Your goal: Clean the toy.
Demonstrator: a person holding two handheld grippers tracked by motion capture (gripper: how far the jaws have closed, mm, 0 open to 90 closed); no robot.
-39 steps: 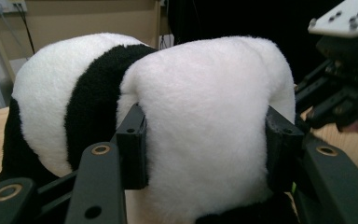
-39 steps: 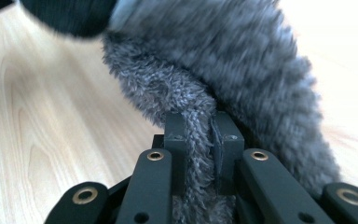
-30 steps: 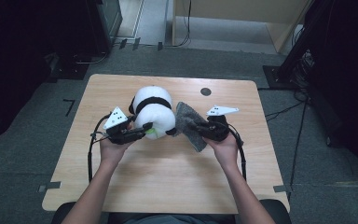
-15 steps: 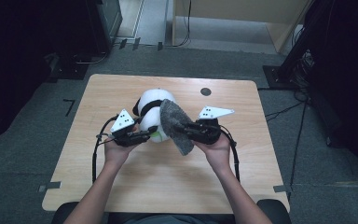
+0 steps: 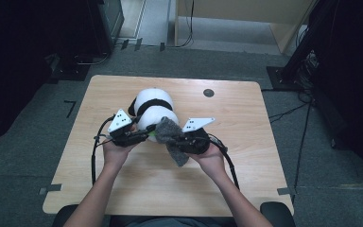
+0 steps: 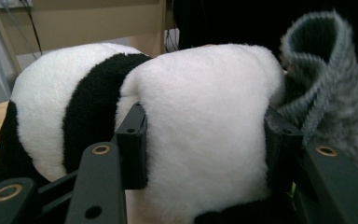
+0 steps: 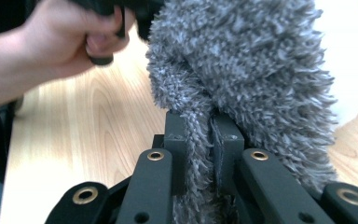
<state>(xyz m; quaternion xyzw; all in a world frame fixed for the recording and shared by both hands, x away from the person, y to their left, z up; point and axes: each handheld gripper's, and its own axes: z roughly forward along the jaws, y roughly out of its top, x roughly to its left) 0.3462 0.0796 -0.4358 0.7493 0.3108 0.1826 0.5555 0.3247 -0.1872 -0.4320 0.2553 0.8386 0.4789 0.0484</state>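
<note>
A black-and-white panda plush (image 5: 153, 106) lies in the middle of the wooden table (image 5: 246, 156). My left gripper (image 5: 146, 135) grips its near white end. In the left gripper view the jaws press into both sides of the white fur (image 6: 200, 116), with my left gripper (image 6: 207, 144) spread wide around it. My right gripper (image 5: 177, 142) is shut on a grey fuzzy cloth (image 5: 170, 135), which hangs against the plush's near end. In the right gripper view the cloth (image 7: 242, 60) is pinched between the jaws of my right gripper (image 7: 205, 135) and bulges above them. The grey cloth (image 6: 326, 70) touches the plush's right side.
A small dark round mark (image 5: 208, 92) sits near the table's far edge. The person's left hand (image 7: 60, 42) is close beside the cloth. Dark equipment and cables (image 5: 302, 109) stand on the floor around the table.
My right gripper has carried the grey cloth leftward, up against the plush. The left gripper and the plush have barely moved.
</note>
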